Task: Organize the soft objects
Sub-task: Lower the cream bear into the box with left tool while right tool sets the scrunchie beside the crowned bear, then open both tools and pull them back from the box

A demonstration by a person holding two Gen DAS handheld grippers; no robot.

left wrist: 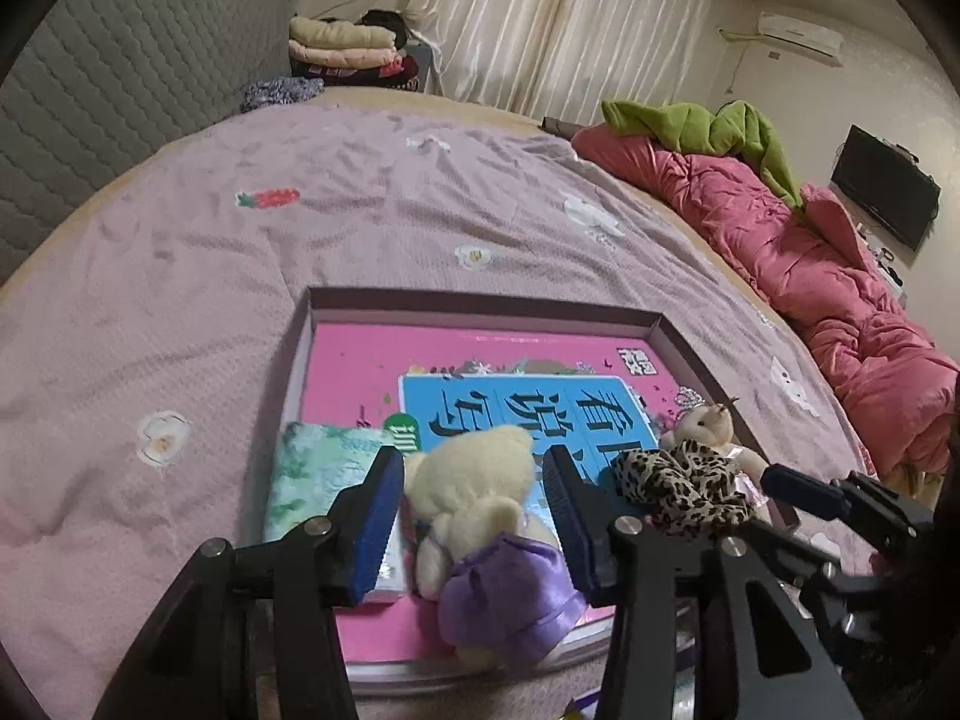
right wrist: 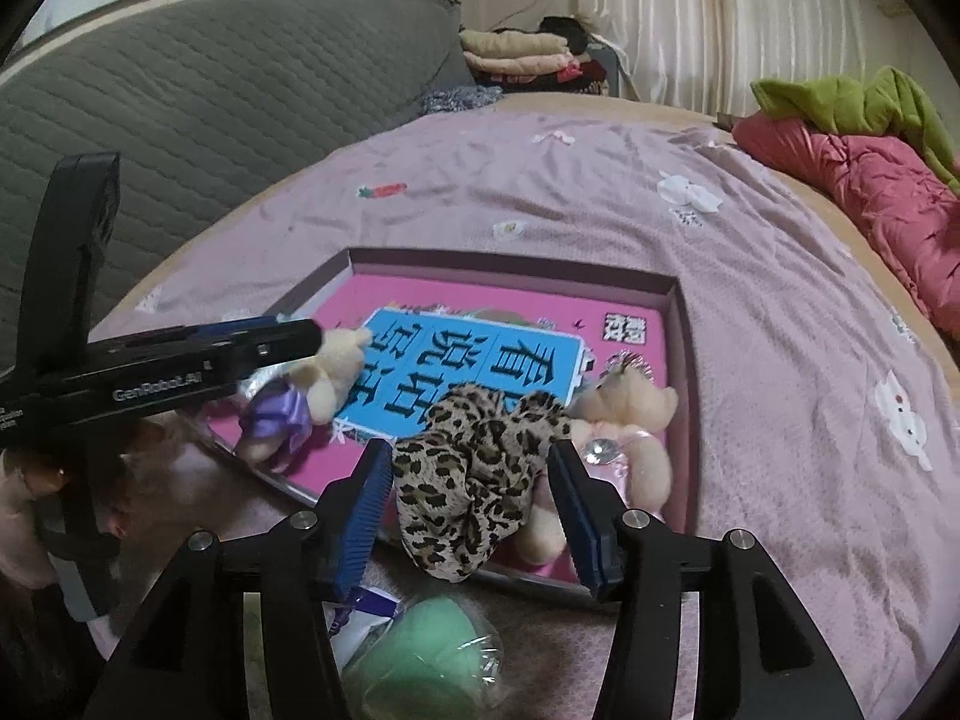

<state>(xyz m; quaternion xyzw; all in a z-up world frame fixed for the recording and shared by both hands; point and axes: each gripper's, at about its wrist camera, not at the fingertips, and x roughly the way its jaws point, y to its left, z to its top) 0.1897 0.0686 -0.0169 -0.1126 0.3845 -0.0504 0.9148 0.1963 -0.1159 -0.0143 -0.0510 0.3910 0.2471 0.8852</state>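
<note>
A shallow box [left wrist: 480, 300] lined with a pink book lies on the pink bedspread. A cream bear in a purple dress [left wrist: 474, 480] lies in it between the fingers of my left gripper [left wrist: 474, 516], whose blue pads stand just off its sides. A leopard-print scrunchie [right wrist: 474, 468] lies at the box's near edge between the pads of my right gripper [right wrist: 468, 510], loosely framed and not squeezed. Behind it a second bear in pink with a small crown [right wrist: 630, 414] rests in the box. The cream bear [right wrist: 324, 378] shows at the left gripper's [right wrist: 282, 336] tip in the right wrist view.
A green patterned packet [left wrist: 312, 468] lies in the box's left corner. A green soft item in clear wrap [right wrist: 426, 654] sits on the bed under my right gripper. A crumpled red quilt [left wrist: 810, 258] with green cloth lines the right side; a grey headboard [left wrist: 120, 90] and folded clothes [left wrist: 342, 48] stand behind.
</note>
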